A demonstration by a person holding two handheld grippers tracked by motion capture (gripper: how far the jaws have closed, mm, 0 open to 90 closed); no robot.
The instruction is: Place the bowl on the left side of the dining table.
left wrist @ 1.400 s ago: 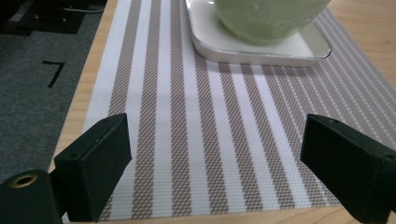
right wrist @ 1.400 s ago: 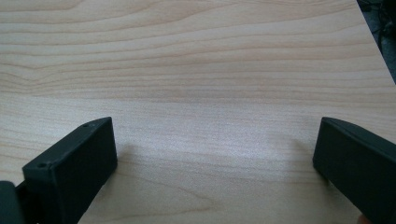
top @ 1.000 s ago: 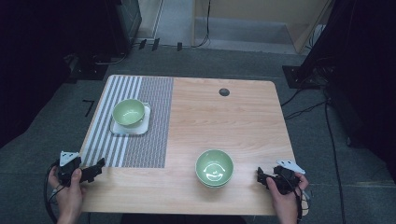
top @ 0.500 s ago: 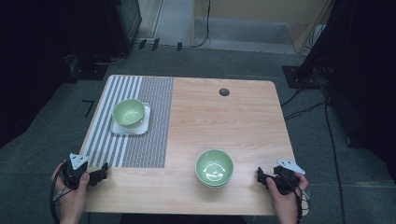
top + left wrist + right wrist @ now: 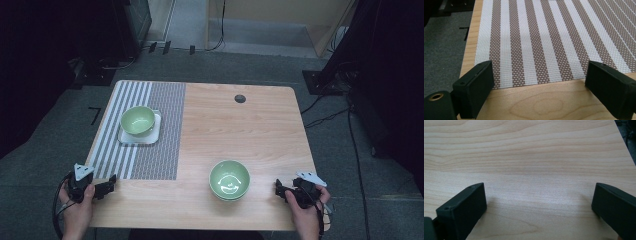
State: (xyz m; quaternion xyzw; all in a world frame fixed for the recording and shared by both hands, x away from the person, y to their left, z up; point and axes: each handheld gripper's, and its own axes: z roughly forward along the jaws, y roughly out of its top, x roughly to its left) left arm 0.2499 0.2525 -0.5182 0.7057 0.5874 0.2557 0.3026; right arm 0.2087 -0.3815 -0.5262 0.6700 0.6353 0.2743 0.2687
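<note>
A green bowl [image 5: 229, 180] sits on the wooden table [image 5: 240, 135] near its front edge, right of centre. A second green bowl [image 5: 137, 120] rests on a white square plate [image 5: 154, 134] on the striped placemat [image 5: 150, 150] at the left. My left gripper [image 5: 111, 186] is held at the front left corner, open, its jaws wide apart over the placemat's near edge [image 5: 536, 80] with nothing between them. At the front right my right gripper [image 5: 278, 189] is open too, just right of the near bowl, over bare wood [image 5: 536, 170].
A small dark round disc [image 5: 240, 98] lies near the table's far edge. Grey carpet [image 5: 50, 145] surrounds the table, with cables and dark equipment stands beyond the far side and to the right.
My left gripper has shifted rightward and slightly toward the front, coming over the table's front left corner. The right gripper and both bowls have stayed put.
</note>
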